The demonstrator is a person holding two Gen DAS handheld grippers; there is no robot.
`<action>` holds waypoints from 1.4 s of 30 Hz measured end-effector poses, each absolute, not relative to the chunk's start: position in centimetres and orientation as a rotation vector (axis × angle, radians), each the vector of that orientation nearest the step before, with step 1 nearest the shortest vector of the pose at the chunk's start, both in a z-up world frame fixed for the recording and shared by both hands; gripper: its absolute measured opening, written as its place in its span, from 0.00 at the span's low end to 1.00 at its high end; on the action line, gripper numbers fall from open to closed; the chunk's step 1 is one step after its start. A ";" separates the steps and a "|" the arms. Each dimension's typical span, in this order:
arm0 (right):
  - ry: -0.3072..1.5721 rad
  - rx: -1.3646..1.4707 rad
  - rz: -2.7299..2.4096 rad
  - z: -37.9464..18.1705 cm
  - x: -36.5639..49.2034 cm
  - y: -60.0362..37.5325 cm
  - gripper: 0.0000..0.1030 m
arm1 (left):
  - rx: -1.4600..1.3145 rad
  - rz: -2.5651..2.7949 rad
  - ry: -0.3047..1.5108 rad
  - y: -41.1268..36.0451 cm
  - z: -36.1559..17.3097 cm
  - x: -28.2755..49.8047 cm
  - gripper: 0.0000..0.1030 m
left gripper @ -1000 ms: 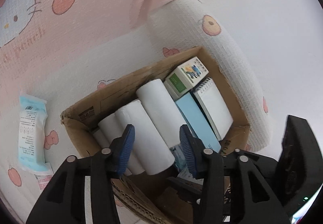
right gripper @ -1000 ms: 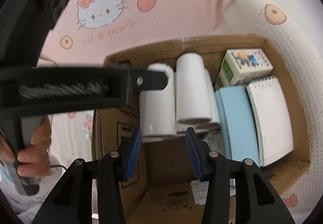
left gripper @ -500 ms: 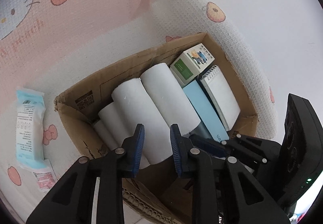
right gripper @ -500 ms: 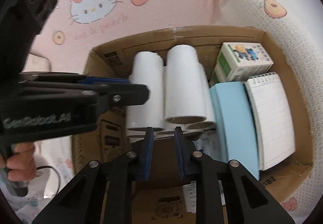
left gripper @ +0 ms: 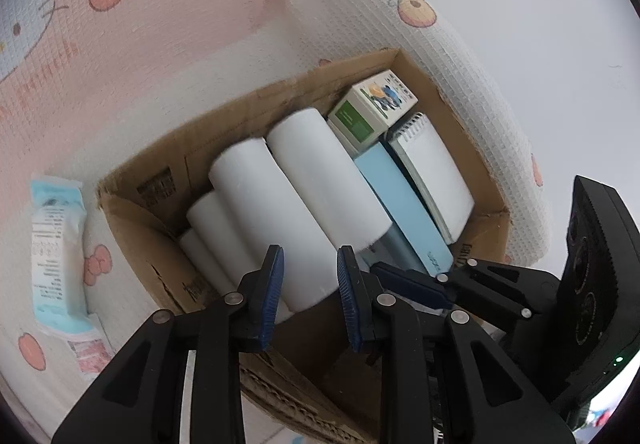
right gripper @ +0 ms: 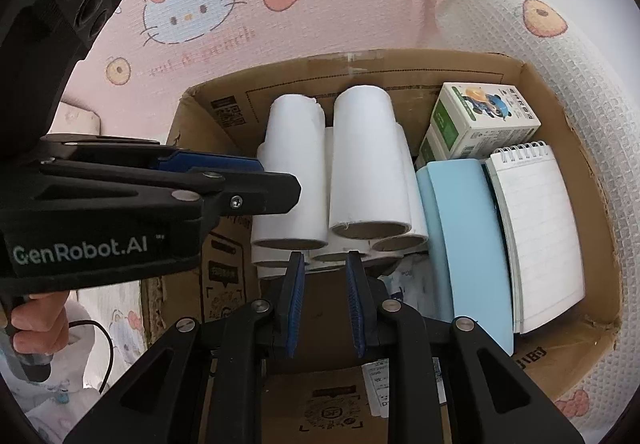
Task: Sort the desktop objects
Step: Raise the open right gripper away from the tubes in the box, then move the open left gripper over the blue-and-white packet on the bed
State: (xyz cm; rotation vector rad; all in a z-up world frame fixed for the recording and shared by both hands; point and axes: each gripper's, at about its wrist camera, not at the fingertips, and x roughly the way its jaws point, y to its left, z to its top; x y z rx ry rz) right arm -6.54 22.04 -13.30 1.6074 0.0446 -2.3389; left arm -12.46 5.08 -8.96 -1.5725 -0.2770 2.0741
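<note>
A cardboard box [right gripper: 400,64] [left gripper: 132,228] holds several white paper rolls [right gripper: 370,160] [left gripper: 276,220], a small carton with a cartoon panda [right gripper: 480,124] [left gripper: 372,104], a light blue case [right gripper: 464,240] [left gripper: 400,200] and a spiral notepad [right gripper: 536,228] [left gripper: 432,168]. My left gripper [left gripper: 310,298] hovers over the near ends of the rolls, jaws narrowly apart and empty. My right gripper [right gripper: 323,304] hovers over the box's near end, jaws narrowly apart, holding nothing. The left gripper also shows in the right wrist view [right gripper: 256,184] beside the rolls.
The box sits on a pink and white Hello Kitty cloth [right gripper: 240,4] [left gripper: 140,44]. A light blue tissue packet [left gripper: 56,256] lies on the cloth left of the box. A person's hand [right gripper: 36,328] holds the left gripper's handle. A pale wall [left gripper: 540,24] lies beyond the cloth.
Both grippers narrowed from wide open a second ago, then parted slightly. The left one moved a little closer over the rolls.
</note>
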 end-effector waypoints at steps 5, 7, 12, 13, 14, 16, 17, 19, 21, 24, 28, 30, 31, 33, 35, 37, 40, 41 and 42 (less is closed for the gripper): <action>0.033 1.599 -2.347 -13.1 -6.2 21.9 0.18 | -1.561 2.117 -0.277 5.0 -8.7 -11.9 0.28; 0.045 1.594 -2.366 -13.0 -5.6 21.7 0.18 | -1.531 2.120 -0.331 4.5 -8.4 -11.7 0.31; 0.088 1.576 -2.403 -12.3 -4.8 21.5 0.18 | -1.403 2.258 -0.313 3.5 -6.3 -10.4 0.59; 0.103 1.570 -2.410 -12.1 -4.7 21.4 0.18 | -1.372 2.287 -0.311 3.2 -5.9 -10.2 0.61; 0.112 1.567 -2.417 -11.9 -4.4 21.2 0.18 | -1.344 2.306 -0.312 2.8 -5.4 -10.0 0.61; 0.130 1.566 -2.428 -11.5 -4.2 20.8 0.18 | -1.313 2.319 -0.331 2.1 -4.9 -9.7 0.62; 0.143 1.566 -2.434 -11.3 -4.1 20.5 0.18 | -1.302 2.324 -0.345 1.6 -4.6 -9.6 0.62; 0.162 1.572 -2.447 -10.9 -3.8 20.1 0.18 | -1.282 2.337 -0.362 1.0 -4.3 -9.4 0.63; 0.173 1.567 -2.457 -10.6 -3.6 19.7 0.18 | -1.265 2.364 -0.353 0.2 -4.1 -8.8 0.64; 0.168 1.543 -2.459 -9.8 -3.2 18.9 0.27 | -1.240 2.427 -0.311 -1.1 -4.1 -7.8 0.65; 0.178 1.405 -2.468 -8.9 -2.1 17.9 0.49 | -1.192 2.463 -0.327 -3.6 -4.9 -6.0 0.65; 0.171 1.360 -2.465 -9.0 -1.8 17.6 0.49 | -1.184 2.507 -0.326 -5.0 -5.4 -5.0 0.65; 0.166 1.344 -2.471 -8.9 -1.5 17.4 0.49 | -1.175 2.536 -0.312 -5.6 -5.6 -4.5 0.65; 0.149 1.292 -2.496 -8.5 -1.1 17.2 0.49 | -1.143 2.601 -0.270 -6.9 -5.9 -3.1 0.65; 0.121 1.218 -2.530 -7.8 -0.1 16.9 0.50 | -1.130 2.616 -0.276 -8.6 -6.5 -1.8 0.65; 0.097 1.129 -2.551 -6.8 1.1 16.5 0.51 | -1.152 2.584 -0.353 -10.2 -7.5 -1.1 0.65; 0.068 0.964 -2.564 -5.6 3.2 15.4 0.59 | -1.243 2.525 -0.448 -12.7 -9.7 -0.7 0.65; 0.061 0.930 -2.565 -5.3 3.8 14.9 0.62 | -1.265 2.543 -0.458 -13.6 -10.4 -0.3 0.65; 0.056 0.902 -2.561 -5.2 4.3 14.2 0.62 | -1.274 2.554 -0.466 -14.1 -10.8 0.0 0.65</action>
